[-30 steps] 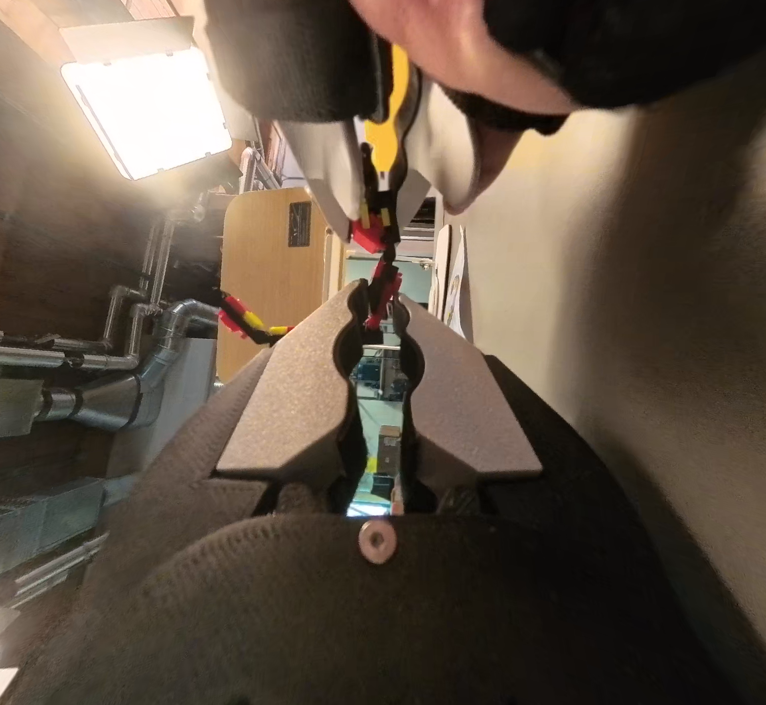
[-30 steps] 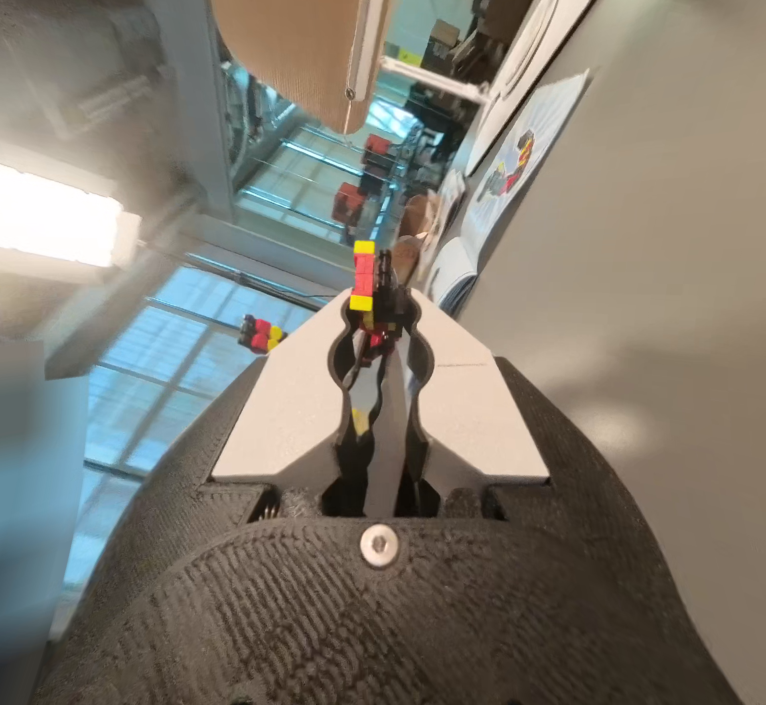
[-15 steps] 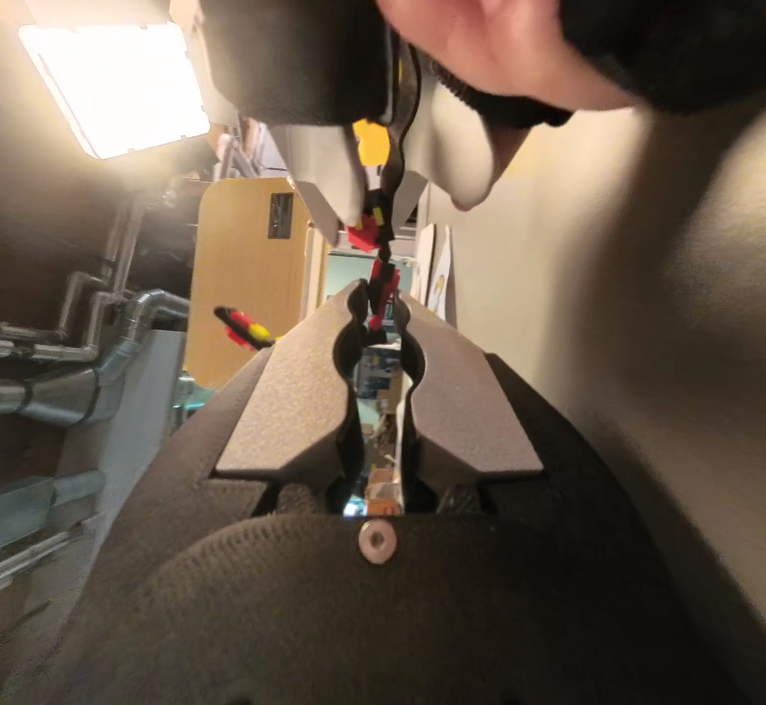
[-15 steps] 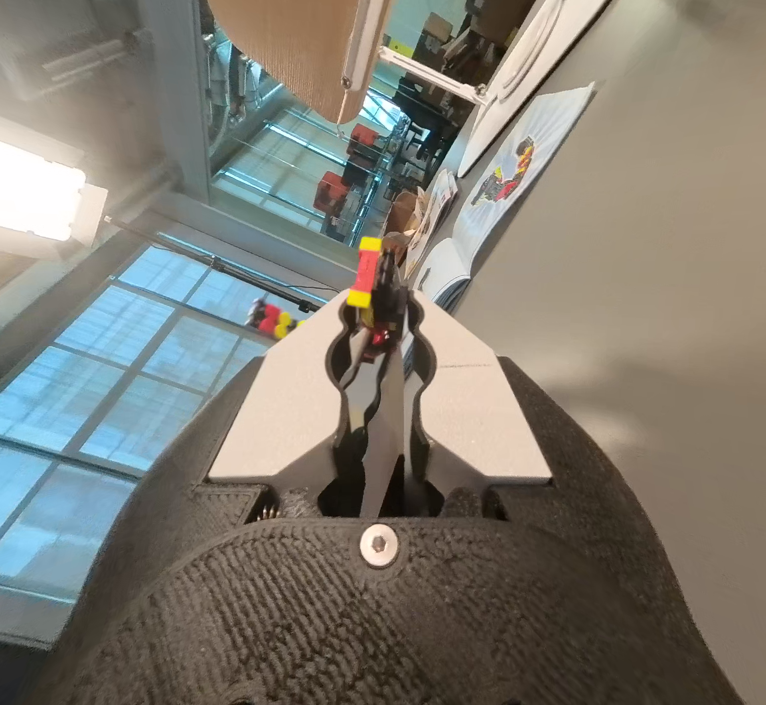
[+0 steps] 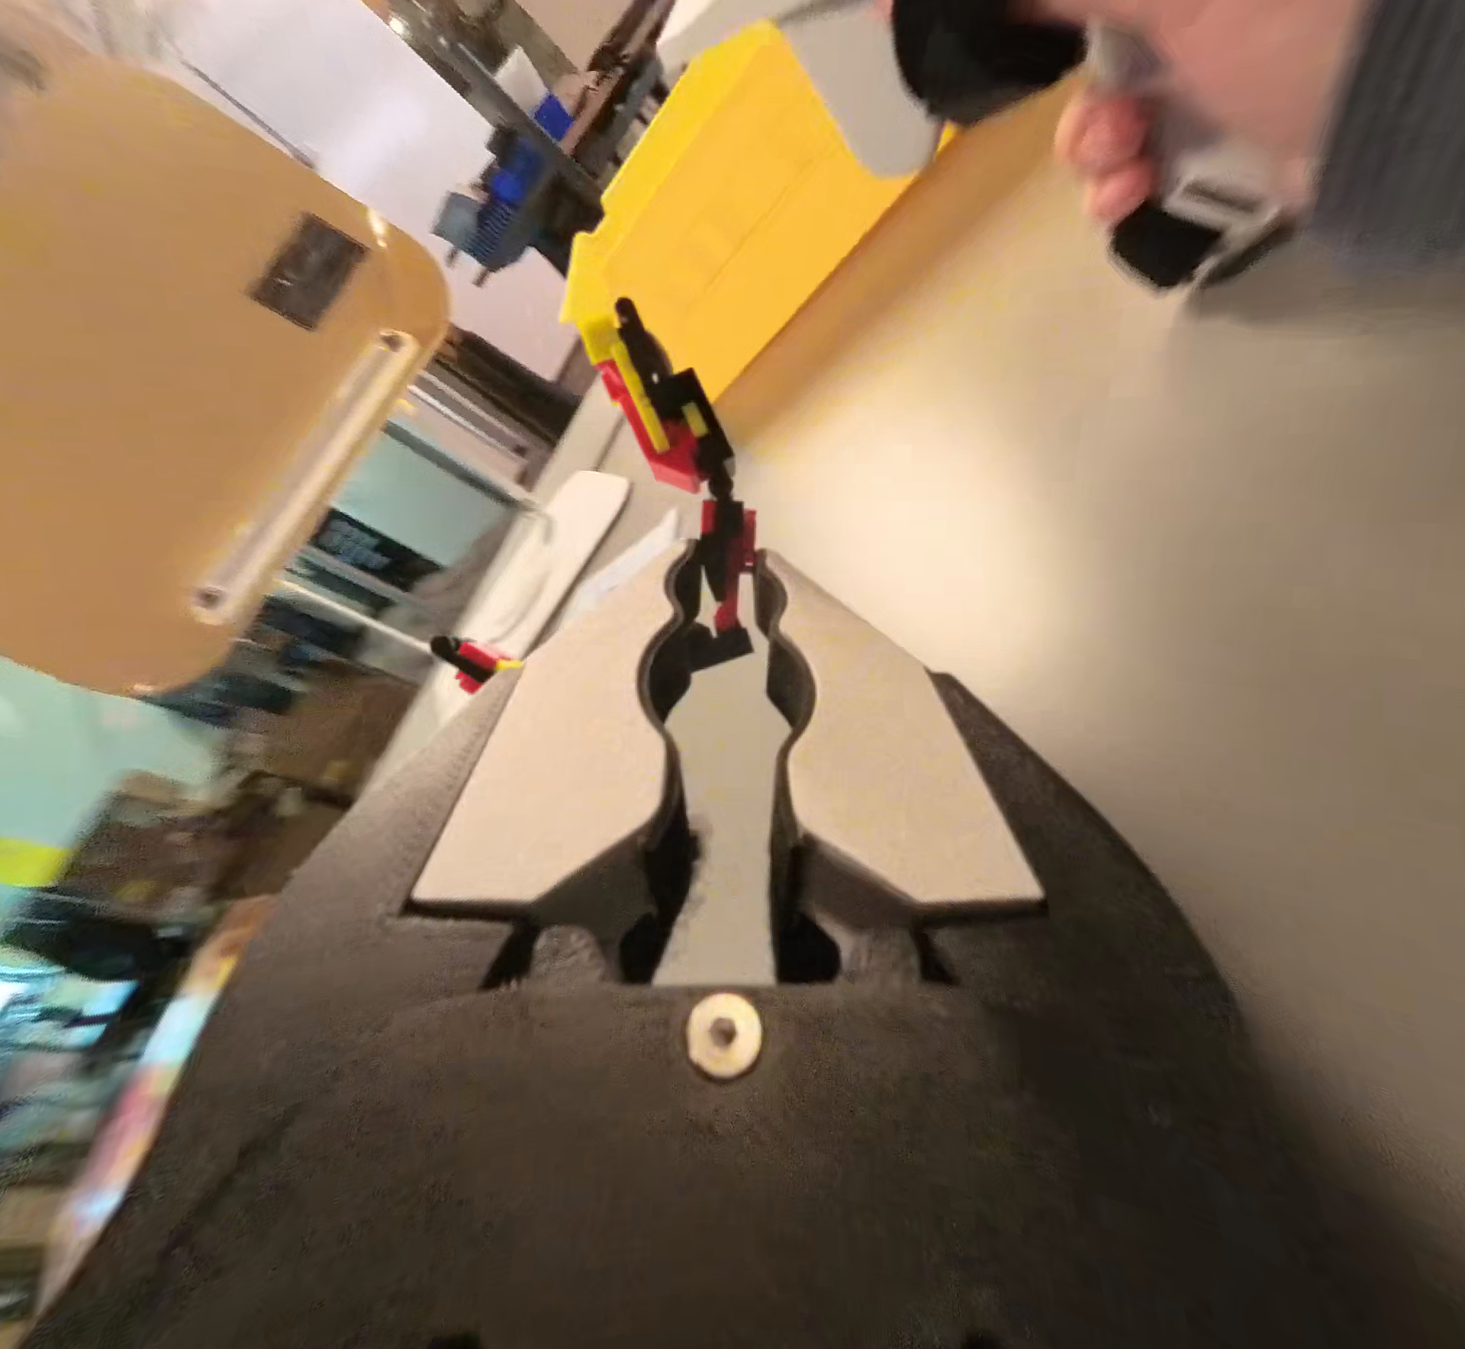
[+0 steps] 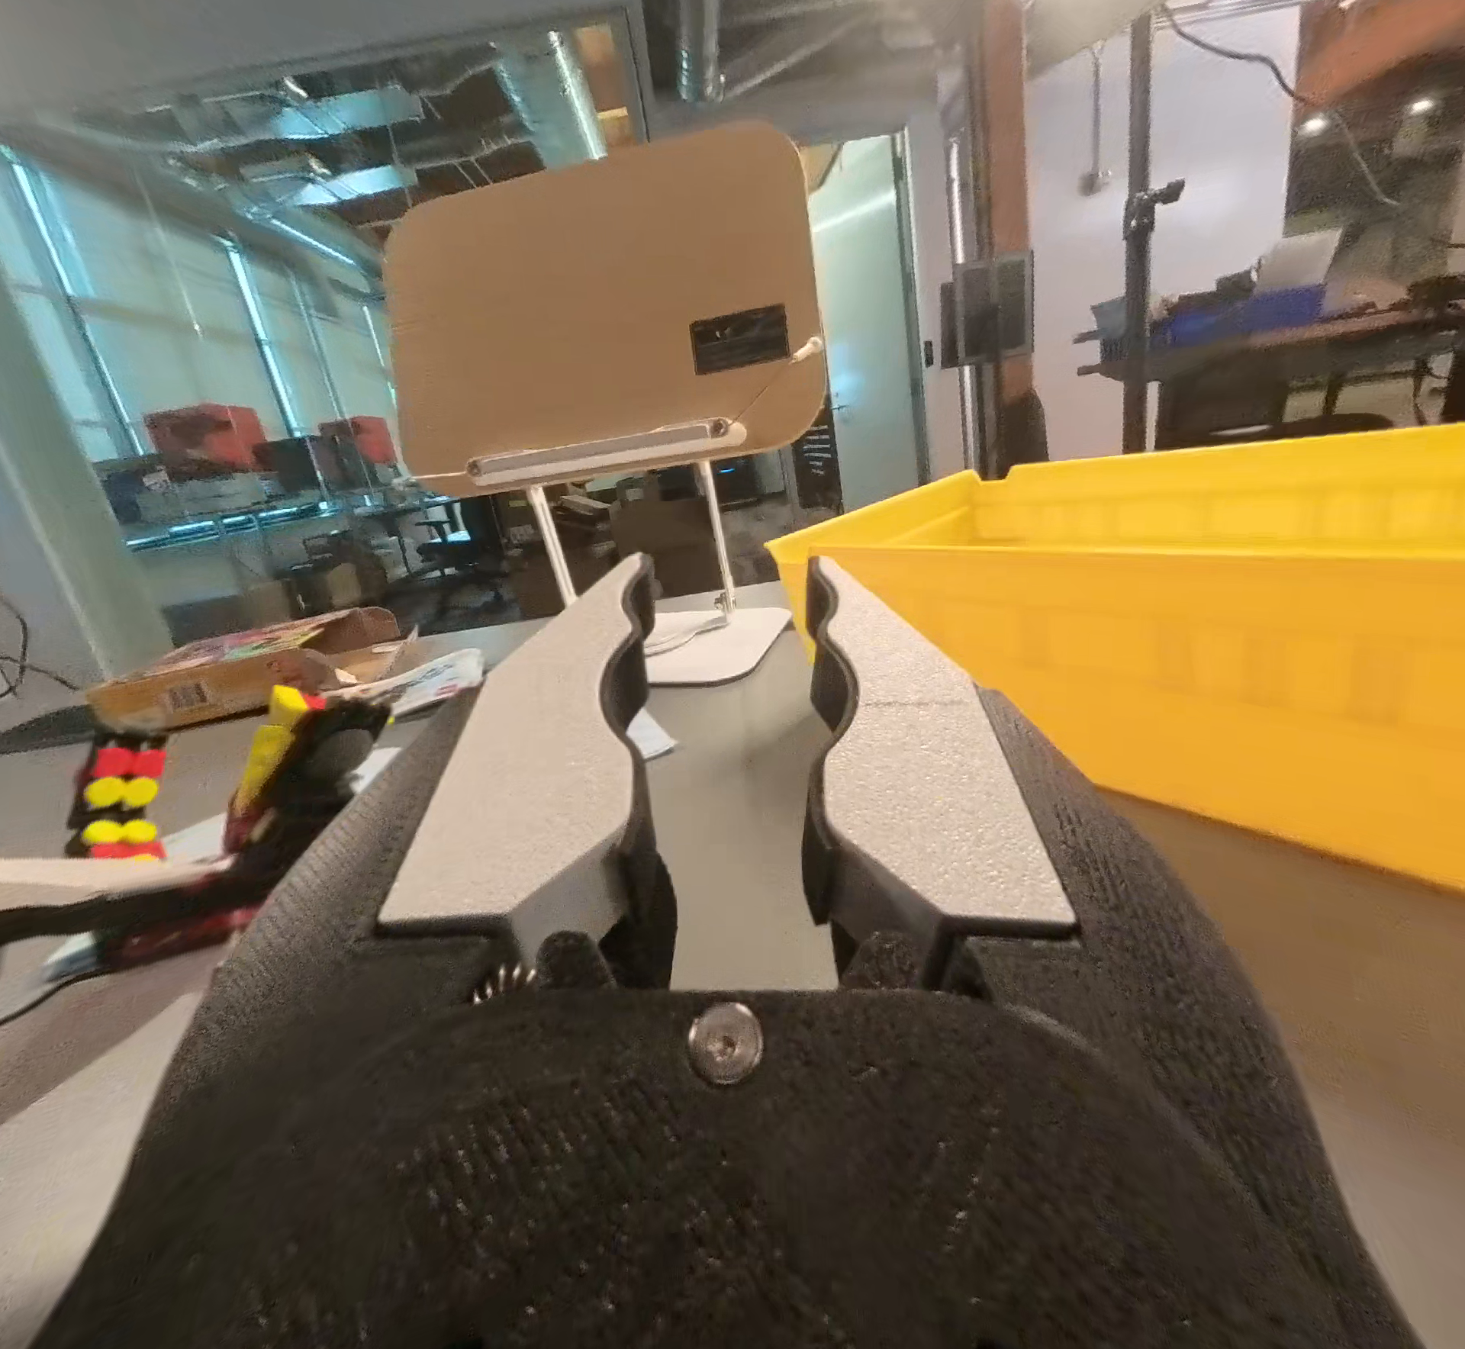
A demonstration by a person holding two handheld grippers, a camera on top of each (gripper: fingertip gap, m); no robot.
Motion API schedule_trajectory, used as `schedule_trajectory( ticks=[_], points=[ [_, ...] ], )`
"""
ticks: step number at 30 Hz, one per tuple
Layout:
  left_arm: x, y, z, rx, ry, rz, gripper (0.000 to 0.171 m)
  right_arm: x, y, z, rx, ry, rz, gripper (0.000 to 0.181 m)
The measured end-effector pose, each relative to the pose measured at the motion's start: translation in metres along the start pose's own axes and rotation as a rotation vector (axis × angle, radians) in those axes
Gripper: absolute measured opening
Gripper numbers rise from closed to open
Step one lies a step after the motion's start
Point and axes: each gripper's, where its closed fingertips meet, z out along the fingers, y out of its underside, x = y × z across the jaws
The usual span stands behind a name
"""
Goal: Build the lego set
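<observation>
My left gripper is shut on the lower red and black part of a red, black and yellow lego model, which sticks out beyond the fingertips above the grey table. The model also shows at the left of the right wrist view, with a left finger on it. My right gripper is open and empty, apart from the model; it shows at the top right of the left wrist view. A small separate red, yellow and black lego assembly stands on the table; it also shows in the left wrist view.
A yellow bin stands just right of my right gripper; it also shows in the left wrist view. A tan book stand stands ahead on a white base. A cardboard box and papers lie at the far left. A hand holds the right gripper. Across from one pair of fingers to the other is roughly 15 cm.
My right gripper opened, let go of the model's upper part and drew away from it. My left gripper kept its hold on the model. Both views swung round.
</observation>
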Motion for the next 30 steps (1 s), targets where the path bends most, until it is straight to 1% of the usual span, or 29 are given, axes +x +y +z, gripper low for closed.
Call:
schedule_trajectory(
  ticks=[2, 5, 9, 12, 14, 16, 18, 20, 22, 24, 26, 28, 30],
  points=[
    [0.012, -0.011, -0.001, 0.024, 0.073, -0.101, 0.012, 0.006, 0.003, 0.007, -0.008, 0.003, -0.011, 0.036],
    [0.030, -0.020, 0.000, 0.015, 0.159, -0.145, 0.012, 0.016, 0.005, 0.013, -0.014, 0.027, -0.011, 0.034],
    [0.051, -0.013, 0.006, -0.079, 0.233, -0.088, 0.012, 0.027, 0.006, 0.015, -0.010, 0.054, 0.022, 0.033],
    [0.061, -0.005, 0.006, -0.144, 0.290, -0.086, 0.012, 0.034, 0.004, 0.015, 0.001, 0.069, 0.039, 0.033],
    [0.069, -0.002, 0.003, -0.169, 0.355, -0.092, 0.012, 0.040, 0.002, 0.019, 0.016, 0.083, 0.004, 0.032],
    [0.076, 0.000, -0.002, -0.186, 0.417, -0.061, 0.012, 0.049, 0.000, 0.026, 0.024, 0.106, -0.065, 0.031],
    [0.077, 0.001, -0.008, -0.186, 0.453, -0.070, 0.012, 0.054, 0.000, 0.035, 0.025, 0.111, -0.130, 0.031],
    [0.079, 0.002, -0.011, -0.181, 0.473, -0.084, 0.012, 0.058, 0.000, 0.044, 0.027, 0.111, -0.190, 0.031],
    [0.079, 0.006, -0.011, -0.192, 0.462, -0.059, 0.012, 0.061, 0.001, 0.052, 0.028, 0.116, -0.235, 0.030],
    [0.081, 0.008, -0.010, -0.200, 0.461, -0.050, 0.013, 0.065, 0.003, 0.059, 0.025, 0.119, -0.257, 0.030],
    [0.083, 0.006, -0.009, -0.201, 0.478, -0.075, 0.014, 0.068, 0.003, 0.064, 0.029, 0.120, -0.255, 0.030],
    [0.084, 0.004, -0.009, -0.200, 0.484, -0.112, 0.020, 0.071, 0.003, 0.065, 0.036, 0.119, -0.240, 0.030],
    [0.082, -0.002, -0.011, -0.195, 0.480, -0.143, 0.032, 0.072, 0.001, 0.063, 0.045, 0.117, -0.220, 0.030]
  ],
)
